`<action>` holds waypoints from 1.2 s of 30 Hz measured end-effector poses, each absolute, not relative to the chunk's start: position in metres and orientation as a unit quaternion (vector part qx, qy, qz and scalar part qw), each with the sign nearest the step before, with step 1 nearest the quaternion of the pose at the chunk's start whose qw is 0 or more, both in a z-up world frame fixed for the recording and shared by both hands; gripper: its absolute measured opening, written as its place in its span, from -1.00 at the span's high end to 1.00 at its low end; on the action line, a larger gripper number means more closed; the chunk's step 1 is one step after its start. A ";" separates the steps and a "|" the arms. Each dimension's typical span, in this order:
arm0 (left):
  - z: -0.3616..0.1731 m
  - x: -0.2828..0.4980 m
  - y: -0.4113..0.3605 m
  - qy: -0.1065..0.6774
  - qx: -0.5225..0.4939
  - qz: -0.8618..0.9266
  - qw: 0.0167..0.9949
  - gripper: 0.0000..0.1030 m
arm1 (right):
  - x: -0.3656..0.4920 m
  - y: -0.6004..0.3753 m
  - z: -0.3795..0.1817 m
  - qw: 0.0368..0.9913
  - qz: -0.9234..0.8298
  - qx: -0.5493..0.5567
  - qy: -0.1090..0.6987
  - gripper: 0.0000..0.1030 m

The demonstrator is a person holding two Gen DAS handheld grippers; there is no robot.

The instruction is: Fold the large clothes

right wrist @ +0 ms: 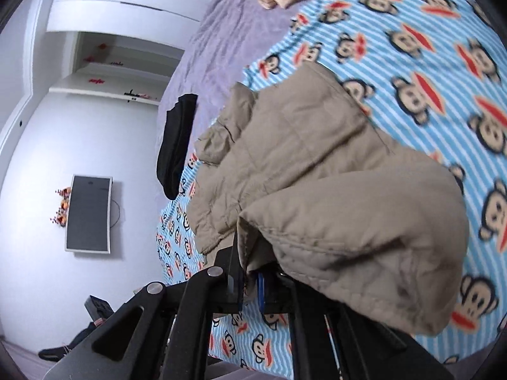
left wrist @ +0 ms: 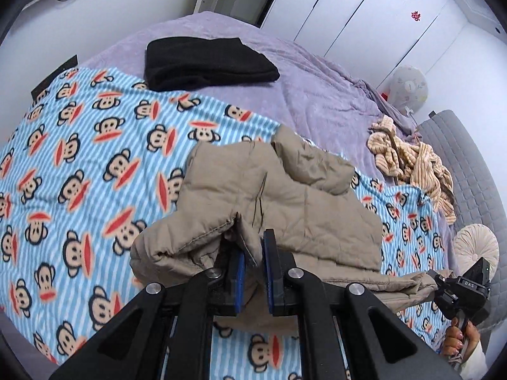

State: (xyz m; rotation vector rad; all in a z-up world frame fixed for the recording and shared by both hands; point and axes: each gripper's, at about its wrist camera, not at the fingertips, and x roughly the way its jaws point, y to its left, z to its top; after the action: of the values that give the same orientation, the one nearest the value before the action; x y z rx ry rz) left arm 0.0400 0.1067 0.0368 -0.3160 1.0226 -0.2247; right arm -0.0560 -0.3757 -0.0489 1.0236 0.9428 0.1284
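A tan quilted jacket (left wrist: 269,196) lies partly folded on a blue striped monkey-print blanket (left wrist: 79,164) on the bed. My left gripper (left wrist: 253,247) is shut on an edge of the jacket near its front hem, the cloth pinched between the blue pads. My right gripper (right wrist: 250,272) is shut on another edge of the jacket (right wrist: 317,174), which drapes over its fingers. The right gripper also shows at the right edge of the left wrist view (left wrist: 465,288), held by a hand.
A folded black garment (left wrist: 206,63) lies on the purple bedspread (left wrist: 317,95) beyond the blanket. A crumpled yellow striped garment (left wrist: 408,161) lies at the bed's right side. White wardrobes (left wrist: 364,15) stand behind the bed. A wall screen (right wrist: 88,212) hangs on the wall.
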 end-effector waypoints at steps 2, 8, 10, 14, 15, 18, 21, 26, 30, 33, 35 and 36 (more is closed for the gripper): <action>0.039 0.066 0.098 0.476 -0.146 -0.096 0.862 0.77 | -0.020 -0.381 -0.042 0.772 0.068 0.453 0.441 0.88; 0.014 0.144 0.075 0.473 -0.110 -0.071 0.871 0.77 | 0.077 -0.395 -0.046 0.788 0.074 0.395 0.467 0.88; -0.004 0.172 0.068 0.483 -0.093 -0.058 0.869 0.77 | 0.109 -0.396 -0.058 0.790 0.069 0.379 0.477 0.88; -0.046 0.219 0.053 0.494 -0.049 -0.039 0.867 0.77 | 0.156 -0.396 -0.085 0.790 0.046 0.372 0.485 0.88; -0.058 0.230 0.051 0.498 -0.042 -0.033 0.865 0.77 | 0.167 -0.395 -0.094 0.792 0.042 0.371 0.484 0.88; -0.097 0.256 0.045 0.513 -0.028 -0.019 0.858 0.76 | 0.191 -0.392 -0.125 0.791 0.028 0.363 0.491 0.88; -0.127 0.266 0.037 0.515 0.001 -0.013 0.857 0.76 | 0.200 -0.392 -0.164 0.780 0.014 0.383 0.495 0.88; -0.141 0.267 0.028 0.506 0.035 -0.002 0.862 0.76 | 0.200 -0.394 -0.195 0.771 0.018 0.425 0.473 0.87; -0.104 0.254 0.043 0.487 0.002 -0.043 0.872 0.76 | 0.208 -0.391 -0.178 0.772 0.012 0.397 0.497 0.84; -0.077 0.241 0.053 0.462 -0.006 -0.071 0.884 -0.06 | 0.206 -0.387 -0.151 0.788 0.017 0.358 0.500 0.63; -0.065 0.233 0.054 0.447 0.010 -0.061 0.892 -1.00 | 0.201 -0.384 -0.132 0.804 0.024 0.343 0.485 -0.20; -0.060 0.228 0.051 0.438 0.025 -0.067 0.896 -1.00 | 0.195 -0.381 -0.121 0.814 0.025 0.337 0.472 -0.72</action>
State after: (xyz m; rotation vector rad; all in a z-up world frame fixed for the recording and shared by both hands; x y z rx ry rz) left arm 0.2281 0.0507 -0.0601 0.0526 0.9074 -0.1392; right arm 0.1953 -0.3806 -0.1206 0.7186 1.0079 0.0537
